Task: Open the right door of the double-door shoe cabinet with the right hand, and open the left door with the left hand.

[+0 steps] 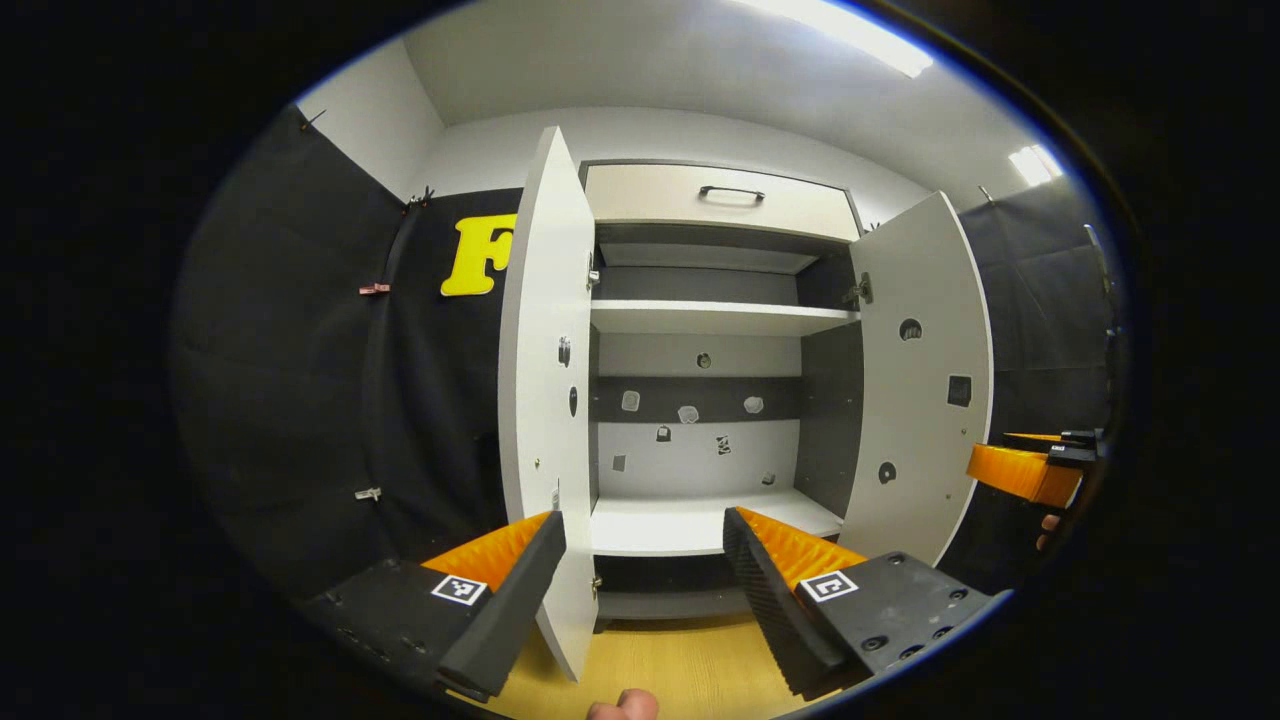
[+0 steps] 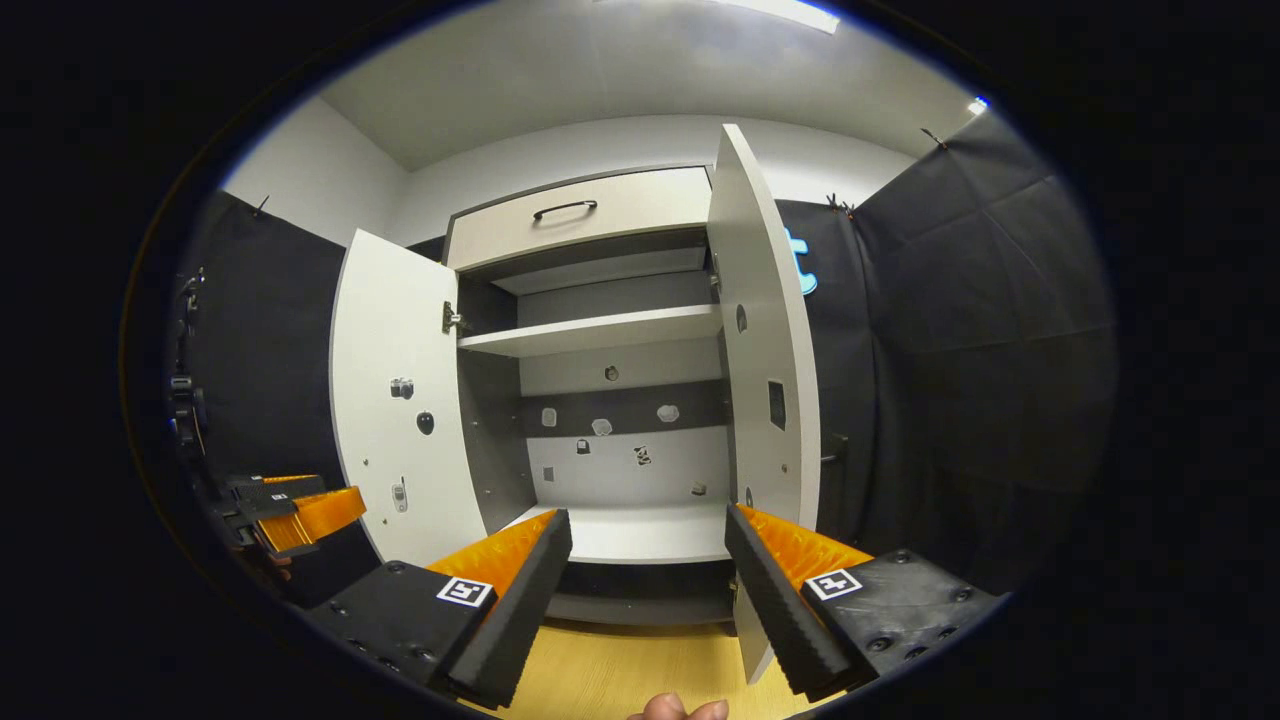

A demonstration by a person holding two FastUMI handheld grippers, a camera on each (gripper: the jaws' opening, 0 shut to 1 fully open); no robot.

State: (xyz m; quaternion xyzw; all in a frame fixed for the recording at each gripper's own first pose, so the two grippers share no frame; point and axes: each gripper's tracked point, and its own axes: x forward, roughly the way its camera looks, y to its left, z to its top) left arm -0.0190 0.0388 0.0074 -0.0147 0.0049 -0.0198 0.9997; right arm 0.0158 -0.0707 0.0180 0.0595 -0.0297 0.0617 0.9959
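Ahead of both spread, empty grippers, left gripper (image 1: pixel 640 560) and right gripper (image 2: pixel 645 560), the white double-door shoe cabinet (image 1: pixel 715 320) stands open; a careless bump could swing doors shut.

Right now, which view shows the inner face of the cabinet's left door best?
The right gripper view: the left door faces the camera broadly, its inner face and hinge visible. In the left gripper view the same door stands nearly edge-on beside the open left claw, strongly foreshortened.
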